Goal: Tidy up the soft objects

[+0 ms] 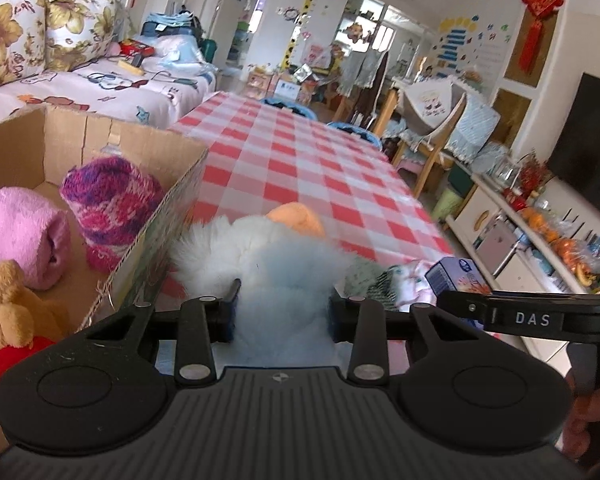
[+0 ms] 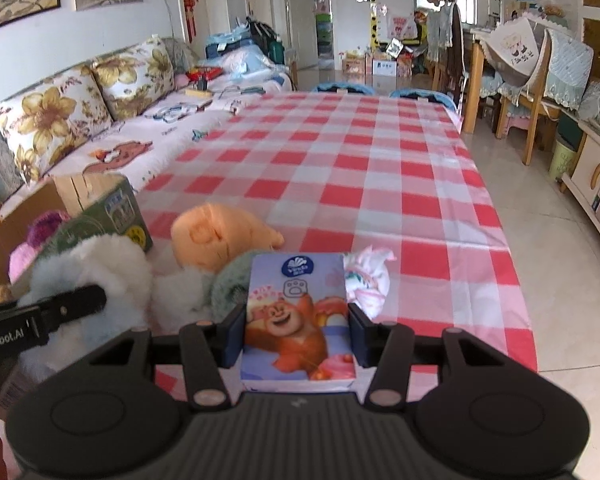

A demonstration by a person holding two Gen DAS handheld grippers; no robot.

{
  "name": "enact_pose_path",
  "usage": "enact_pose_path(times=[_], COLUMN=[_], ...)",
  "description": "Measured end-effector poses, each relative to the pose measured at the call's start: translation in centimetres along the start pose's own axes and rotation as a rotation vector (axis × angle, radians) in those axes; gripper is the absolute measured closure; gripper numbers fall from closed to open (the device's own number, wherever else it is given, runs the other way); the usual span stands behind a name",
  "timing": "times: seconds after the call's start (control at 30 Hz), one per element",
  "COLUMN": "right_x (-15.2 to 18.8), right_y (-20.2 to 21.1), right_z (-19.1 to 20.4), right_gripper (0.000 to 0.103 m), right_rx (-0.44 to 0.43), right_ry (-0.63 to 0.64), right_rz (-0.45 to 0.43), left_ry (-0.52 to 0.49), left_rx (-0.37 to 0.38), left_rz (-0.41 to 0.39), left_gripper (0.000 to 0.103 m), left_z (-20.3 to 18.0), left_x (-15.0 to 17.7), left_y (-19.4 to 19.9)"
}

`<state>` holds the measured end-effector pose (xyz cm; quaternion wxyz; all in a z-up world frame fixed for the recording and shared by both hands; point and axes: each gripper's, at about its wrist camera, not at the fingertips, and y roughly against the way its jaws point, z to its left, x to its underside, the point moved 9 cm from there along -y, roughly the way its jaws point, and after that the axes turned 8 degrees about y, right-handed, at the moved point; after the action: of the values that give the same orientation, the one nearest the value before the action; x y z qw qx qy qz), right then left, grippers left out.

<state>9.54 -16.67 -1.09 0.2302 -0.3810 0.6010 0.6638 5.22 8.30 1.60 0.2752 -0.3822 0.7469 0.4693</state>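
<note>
Fluffy white plush [image 1: 260, 256] sits clamped in the left hand-held gripper [image 1: 282, 312]; the right hand-held gripper [image 2: 296, 334] clasps a tissue pack [image 2: 298, 316].

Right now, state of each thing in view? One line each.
Left tongs: shut on white-and-blue fluffy plush.
Right tongs: shut on tissue pack.
Cardboard box: open at the top, on the table.
Pink towel: rolled, in the box.
Purple knit roll: in the box, upright.
Bear plush: in the box.
Orange plush: on the checkered tablecloth, outside the box.
</note>
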Motion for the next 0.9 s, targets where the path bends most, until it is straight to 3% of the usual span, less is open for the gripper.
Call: enact_pose_path(times=[0.47, 0.57, 0.63, 0.9], right_x=[-2.7, -3.3, -3.7, -3.5], right_y=[2.4, 2.9, 3.2, 2.6], right_z=[2.5, 3.1, 3.6, 4.7], right_gripper=[0.052, 0.052, 0.052, 0.052], right_rx=[-0.053, -0.081, -0.1, -0.09], right_ry=[-0.014, -0.029, -0.034, 0.004], right_rz=[-0.102, -0.124, -0.138, -0.121], left_ry=[0.035, 0.038, 0.039, 0.023], left_rx=[0.09, 0.104, 0.112, 0.103], left_rz=[-0.08, -0.101, -0.11, -0.053], left_gripper=[0.062, 0.067, 0.077, 0.077], left_z=[-1.4, -1.5, -1.6, -1.4], left_x=[-1.3, -1.7, -1.7, -0.2], left_y=[0.6, 0.7, 0.8, -0.6])
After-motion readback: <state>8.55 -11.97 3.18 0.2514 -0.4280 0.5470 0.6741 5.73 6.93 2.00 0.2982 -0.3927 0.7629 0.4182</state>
